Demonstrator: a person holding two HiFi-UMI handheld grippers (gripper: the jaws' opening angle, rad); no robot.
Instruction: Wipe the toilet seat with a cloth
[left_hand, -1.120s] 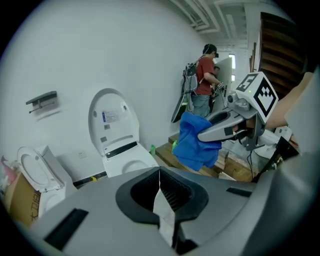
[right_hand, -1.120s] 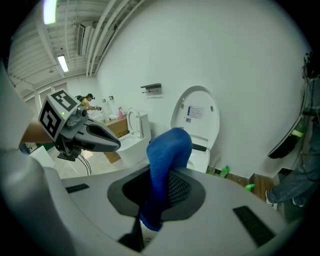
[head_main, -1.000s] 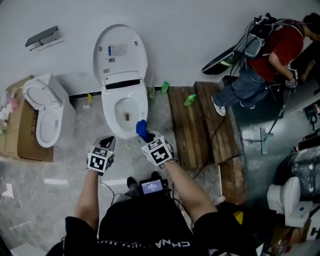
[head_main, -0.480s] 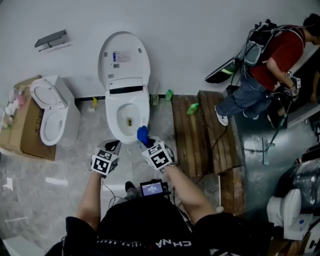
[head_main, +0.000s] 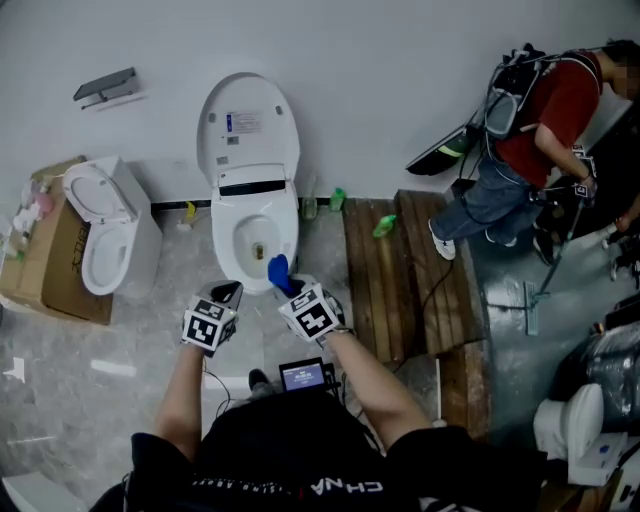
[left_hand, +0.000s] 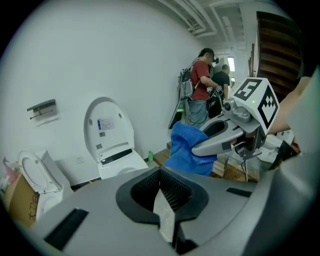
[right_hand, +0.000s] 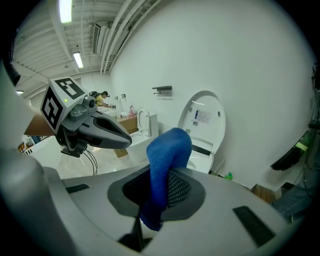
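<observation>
- head view: the folded blue terry cloth (head_main: 277, 268) hangs just before the front rim of the white open-lidded toilet (head_main: 292, 222), seemingly not touching it; wiping looks unstarted.
- left gripper view: the left gripper (left_hand: 162, 210) is closed and empty.
- right gripper view: the right gripper (right_hand: 152, 200) clamps the cloth.

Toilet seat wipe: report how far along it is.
Done: the lid is raised and the blue cloth is clamped in the right gripper. In hand: that gripper holds the cloth near the front rim of the toilet seat, apparently not touching it; the left gripper is shut and empty beside it. Left: the wiping itself; nothing shows any part of the seat already wiped.
</observation>
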